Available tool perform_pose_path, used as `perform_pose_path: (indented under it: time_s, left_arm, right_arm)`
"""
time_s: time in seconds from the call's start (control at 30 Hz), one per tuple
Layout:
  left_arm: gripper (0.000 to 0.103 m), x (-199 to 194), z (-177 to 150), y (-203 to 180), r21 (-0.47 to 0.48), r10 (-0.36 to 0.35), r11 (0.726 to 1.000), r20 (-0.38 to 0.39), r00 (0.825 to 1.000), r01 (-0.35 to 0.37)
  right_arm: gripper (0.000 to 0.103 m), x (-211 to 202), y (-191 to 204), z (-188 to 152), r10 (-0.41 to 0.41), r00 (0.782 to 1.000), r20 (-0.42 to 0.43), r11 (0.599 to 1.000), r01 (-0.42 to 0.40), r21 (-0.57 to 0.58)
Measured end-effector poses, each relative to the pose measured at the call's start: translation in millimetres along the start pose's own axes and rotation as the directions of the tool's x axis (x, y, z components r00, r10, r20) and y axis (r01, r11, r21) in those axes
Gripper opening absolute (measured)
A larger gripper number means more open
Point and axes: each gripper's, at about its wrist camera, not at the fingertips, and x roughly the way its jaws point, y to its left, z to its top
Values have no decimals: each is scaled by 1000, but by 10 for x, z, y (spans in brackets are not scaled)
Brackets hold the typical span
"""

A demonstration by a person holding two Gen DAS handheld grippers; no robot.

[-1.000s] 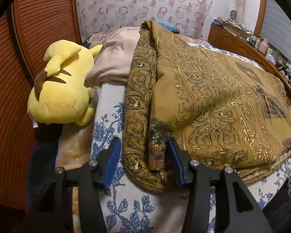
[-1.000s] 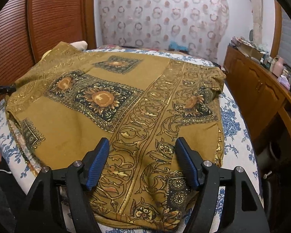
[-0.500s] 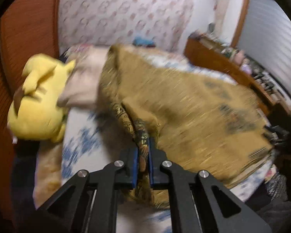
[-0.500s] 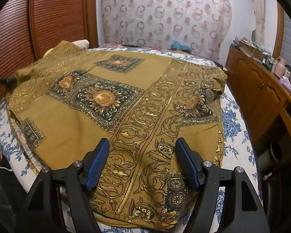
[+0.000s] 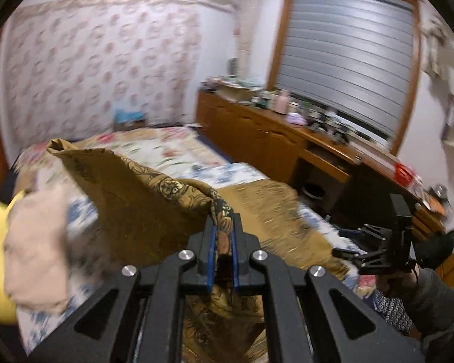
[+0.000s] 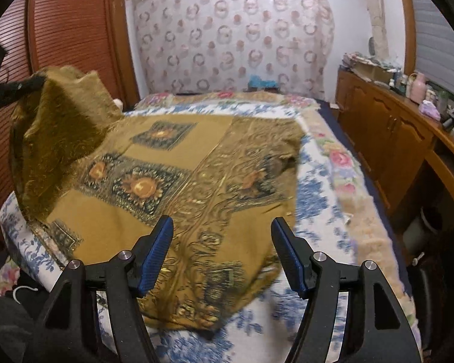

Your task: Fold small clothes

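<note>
The first fold is only starting. The left claw (image 5: 222, 243) is clamped on the edge of the ochre patterned garment (image 6: 172, 181), raising that side at ten o'clock while the rest lies flat on the bed (image 6: 317, 208). The right claw (image 6: 221, 254) stands apart, gripping nothing, above the near hem. Every fold remains.
</note>
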Motion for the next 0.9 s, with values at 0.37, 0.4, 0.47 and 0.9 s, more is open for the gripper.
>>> perform_pose_path:
  time_s: [0.37, 0.4, 0.47, 0.9]
  left_arm:
    - [6, 518, 305, -910, 108, -160, 980, -76, 984, 168]
    - [7, 562, 288, -927, 111, -163, 979, -89, 983, 172]
    - [20, 689, 223, -925, 131, -153, 977, -131, 979, 170]
    - [43, 794, -299, -621, 111, -21, 993, -187, 982, 42]
  right_arm:
    - [69, -213, -178, 0, -17, 999, 39, 999, 15, 33]
    - [69, -216, -182, -7, -17, 999, 39, 999, 15, 34]
    - [69, -209, -193, -18, -18, 999, 37, 999, 16, 38]
    - [69, 16, -244, 92, 7, 1000, 7, 999, -8, 41]
